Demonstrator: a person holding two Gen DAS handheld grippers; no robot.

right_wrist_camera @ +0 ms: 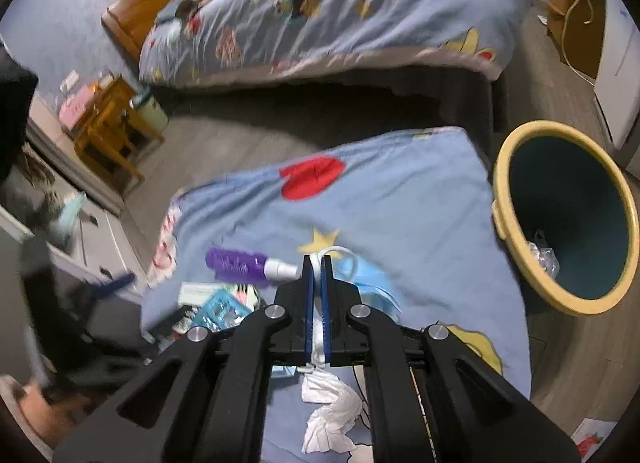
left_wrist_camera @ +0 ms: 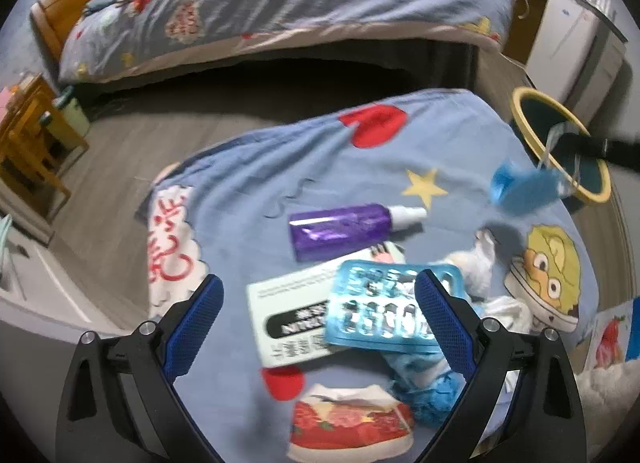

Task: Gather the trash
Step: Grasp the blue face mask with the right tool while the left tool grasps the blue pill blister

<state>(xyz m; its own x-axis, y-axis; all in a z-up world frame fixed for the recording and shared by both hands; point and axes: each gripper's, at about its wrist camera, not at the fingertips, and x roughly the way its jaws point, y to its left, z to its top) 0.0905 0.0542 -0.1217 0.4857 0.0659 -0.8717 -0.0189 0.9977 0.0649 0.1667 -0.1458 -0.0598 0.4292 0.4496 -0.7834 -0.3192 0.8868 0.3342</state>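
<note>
My right gripper (right_wrist_camera: 317, 263) is shut on the white ear loop of a blue face mask (right_wrist_camera: 372, 283), which hangs above the bed sheet; in the left wrist view the mask (left_wrist_camera: 524, 187) dangles beside the yellow-rimmed trash bin (left_wrist_camera: 520, 103). My left gripper (left_wrist_camera: 320, 287) is open, its jaws either side of a blue blister pack (left_wrist_camera: 384, 311) that lies on a white box (left_wrist_camera: 288, 323). A purple spray bottle (left_wrist_camera: 340, 229) lies behind them. Crumpled white tissue (left_wrist_camera: 476, 267) and a blue wad (left_wrist_camera: 432, 395) lie to the right.
The bin (right_wrist_camera: 508, 167) stands on the floor right of the bed and holds clear plastic (right_wrist_camera: 542, 255). A second bed (right_wrist_camera: 340, 11) lies across the aisle. A wooden stool (right_wrist_camera: 108, 131) stands at the left. A white cabinet (left_wrist_camera: 568, 35) is at the far right.
</note>
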